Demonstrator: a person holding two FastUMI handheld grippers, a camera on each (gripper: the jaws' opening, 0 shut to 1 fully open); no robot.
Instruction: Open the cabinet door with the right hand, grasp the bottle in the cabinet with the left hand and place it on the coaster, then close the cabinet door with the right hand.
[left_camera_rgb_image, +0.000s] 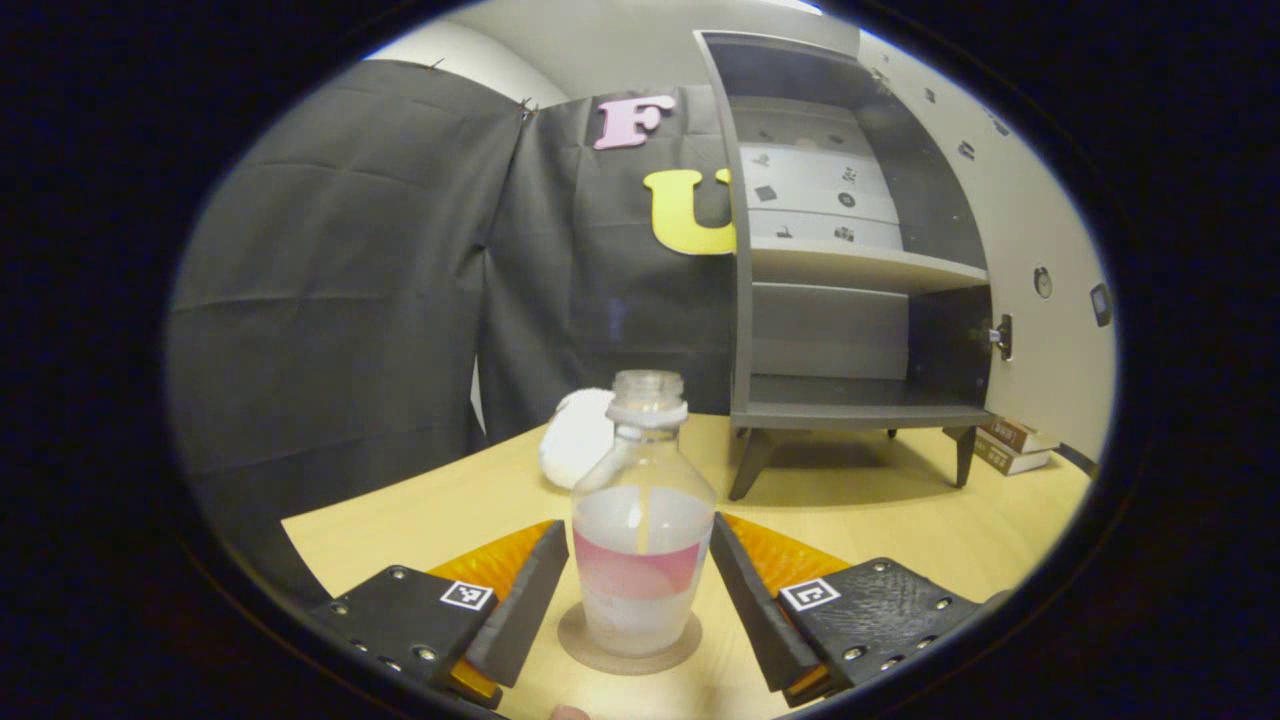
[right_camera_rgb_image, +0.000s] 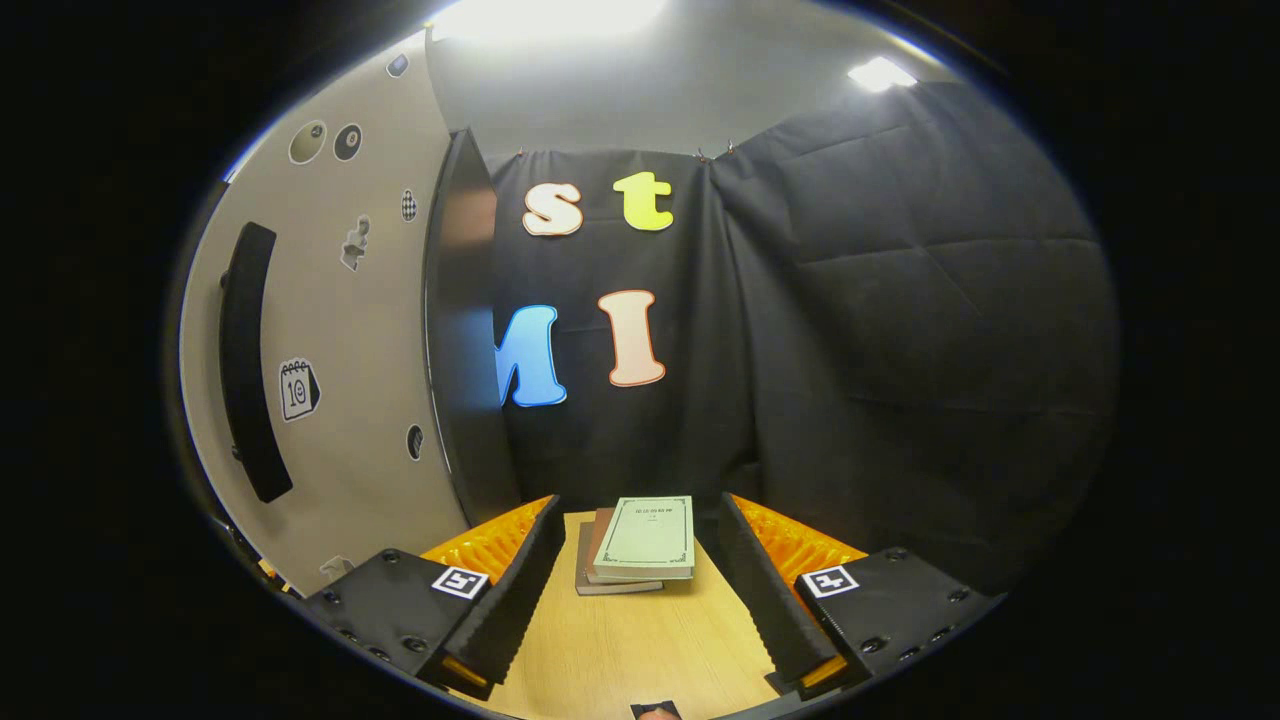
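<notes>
Left tongs (left_camera_rgb_image: 640, 590) stand released, one finger either side of the clear plastic bottle (left_camera_rgb_image: 642, 520), with a visible gap on both sides. That bottle, uncapped, part-filled with liquid and banded with a pink label, stands upright on the round coaster (left_camera_rgb_image: 630, 645) at lower centre of the left gripper view. Placement looks done; closing the door appears to be what remains.

Right tongs (right_camera_rgb_image: 640, 590) are likewise spread and hold nothing. Ahead of them on the tabletop (right_camera_rgb_image: 620, 660) lies a small stack of books (right_camera_rgb_image: 640, 545). The open cabinet door (right_camera_rgb_image: 330, 400) fills the left of the right gripper view, its dark bar handle (right_camera_rgb_image: 245, 360) at far left.

Risks from here:
- Pulling the left tongs back at a slant could clip the bottle; being uncapped, it would spill if tipped.
- The bottle seems to sit slightly off the coaster's centre, so a nudge could slide it onto the bare tabletop.
- The grey cabinet (left_camera_rgb_image: 850, 260) stands at upper right of the left gripper view, shelves empty. A hard push on the door could jolt it on its thin legs.
- Right tongs sweeping toward the door could catch the books.
</notes>
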